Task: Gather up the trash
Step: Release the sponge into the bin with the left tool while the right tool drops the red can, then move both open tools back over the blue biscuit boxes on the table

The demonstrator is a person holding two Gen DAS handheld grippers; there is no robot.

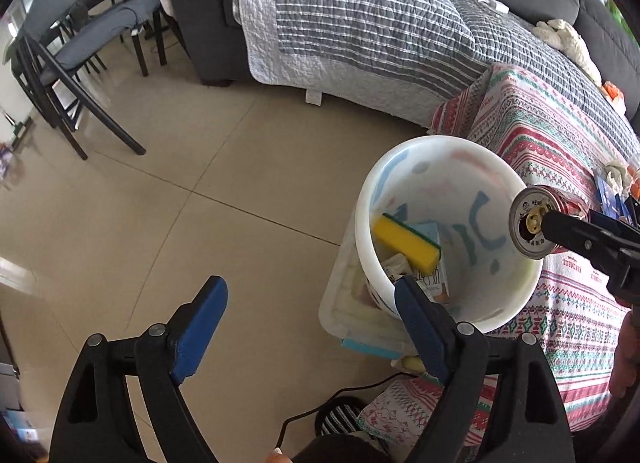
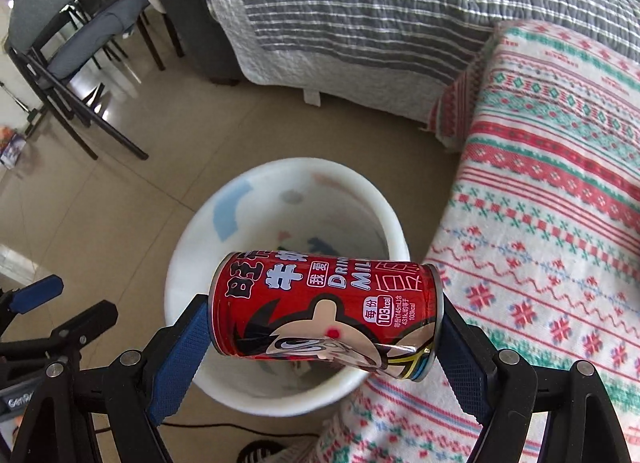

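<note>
Trash collection, partly done: white bin (image 1: 448, 167) on the floor beside the patterned table edge already holds yellow sponge (image 1: 406, 243) and paper scraps; right gripper (image 2: 324, 327) clamps red milk can (image 2: 324, 307) endwise above the bin rim, release pending; left gripper (image 1: 308, 327) spread wide, empty.

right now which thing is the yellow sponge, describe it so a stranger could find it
Start at the patterned red and green cloth, then the white bin standing on the floor against it. The yellow sponge lies inside on paper scraps, the only bright yellow block there, with a thin green layer on one face.
</note>
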